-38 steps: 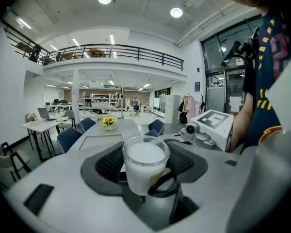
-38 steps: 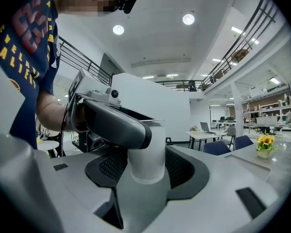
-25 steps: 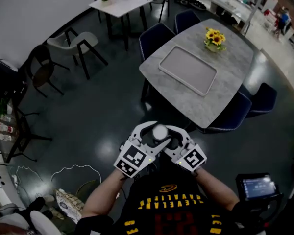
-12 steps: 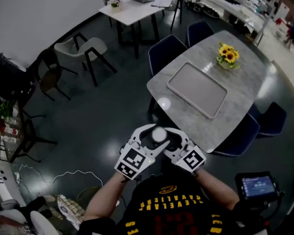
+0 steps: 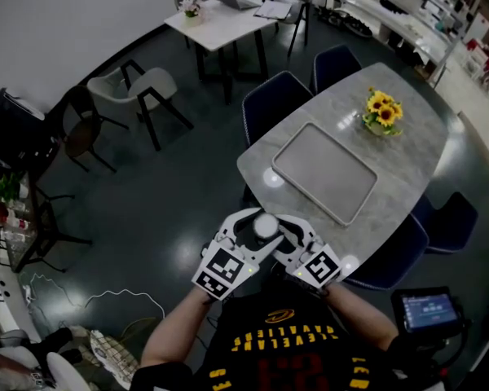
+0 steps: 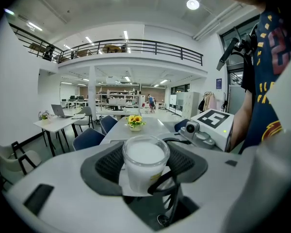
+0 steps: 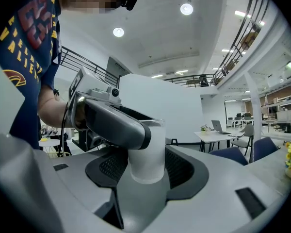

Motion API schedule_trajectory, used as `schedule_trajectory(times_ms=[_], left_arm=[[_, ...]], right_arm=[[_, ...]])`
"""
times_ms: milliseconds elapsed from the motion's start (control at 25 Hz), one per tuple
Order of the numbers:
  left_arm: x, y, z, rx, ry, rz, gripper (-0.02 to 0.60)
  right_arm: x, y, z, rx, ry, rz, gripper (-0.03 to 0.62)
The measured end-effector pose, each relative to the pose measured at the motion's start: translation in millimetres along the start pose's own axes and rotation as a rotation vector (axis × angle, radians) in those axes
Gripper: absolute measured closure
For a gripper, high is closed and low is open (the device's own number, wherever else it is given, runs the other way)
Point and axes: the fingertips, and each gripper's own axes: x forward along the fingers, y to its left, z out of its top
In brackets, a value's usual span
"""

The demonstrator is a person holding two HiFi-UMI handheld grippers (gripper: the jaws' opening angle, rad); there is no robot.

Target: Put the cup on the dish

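One cup (image 5: 265,225), clamped by left gripper (image 6: 150,161) and right gripper (image 7: 146,154) fingers, partly hidden

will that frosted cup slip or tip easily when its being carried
Probably light: the frosted cup looks thin-walled and translucent. Its smooth sides could slip, though the left claw and right claw both pinch it between textured pads. Taller than wide, it may tip if set down crooked.

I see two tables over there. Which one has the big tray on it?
The grey table, in front: the tray lies on it beside yellow flowers. The white table farther back holds a laptop instead.
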Motion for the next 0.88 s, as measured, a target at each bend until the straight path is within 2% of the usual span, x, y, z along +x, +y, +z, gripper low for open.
schedule_trajectory(times_ms=[280, 480, 720, 880], left_arm=[[38.2, 12.1, 12.5, 0.019, 0.002, 0.01, 0.308], [61.5, 20.1, 19.1, 0.041, 0.028, -0.01, 0.308], [95.9, 32.4, 25.8, 0.065, 0.044, -0.082, 0.308], [124.9, 36.9, 34.4, 0.102, 0.049, -0.163, 0.308]], right_arm=[[-5.9, -41.9, -3.3, -0.019, 0.0, -0.005, 0.347], [-7.7, -67.3, -6.6, -0.005, 0.0, -0.032, 0.347], [-9.9, -105.4, -13.7, 0.002, 0.021, -0.113, 0.347], [-17.6, -137.0, -17.7, 0.006, 0.035, -0.207, 0.347]])
